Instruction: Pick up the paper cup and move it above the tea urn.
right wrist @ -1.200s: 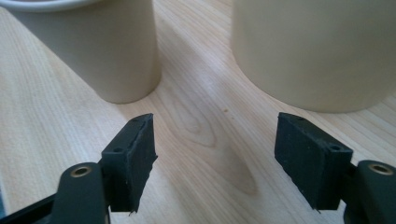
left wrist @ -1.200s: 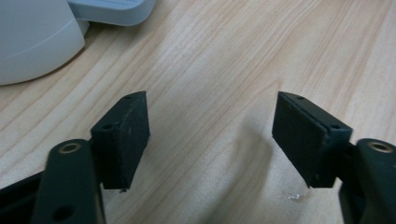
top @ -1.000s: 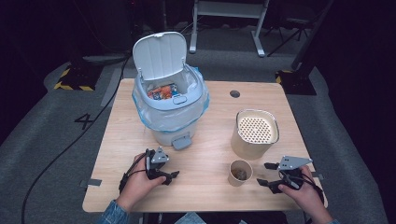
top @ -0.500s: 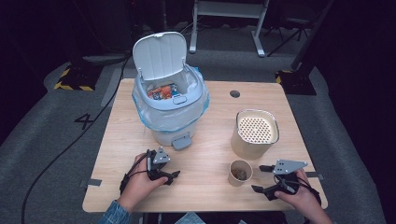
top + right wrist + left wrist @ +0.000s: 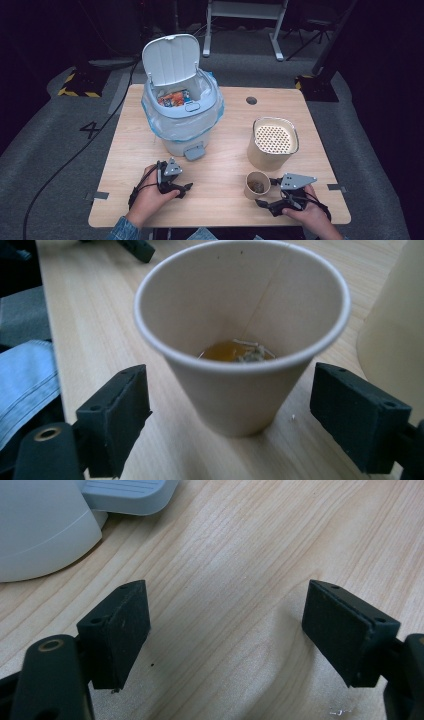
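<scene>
A paper cup [image 5: 257,185] with a little brown liquid and dregs stands upright near the table's front right. My right gripper [image 5: 263,192] is open, with one jaw on either side of the cup [image 5: 240,340] low on its wall. The pads do not touch it. Those jaws opened wide a moment ago and have just been closing a little. My left gripper [image 5: 182,182] rests on the wood at the front left, open, with nothing but bare table between its jaws [image 5: 225,630].
A white pedal bin [image 5: 182,120] lined with a blue bag stands at the back left. Its lid [image 5: 170,60] is up and there are wrappers inside. Its pedal [image 5: 125,492] lies just ahead of the left gripper. A beige canister [image 5: 272,142] with a perforated top stands behind the cup.
My right hand has slid left up to the paper cup, and its jaws have gone from nearly shut to wide around it. The left hand has stayed put.
</scene>
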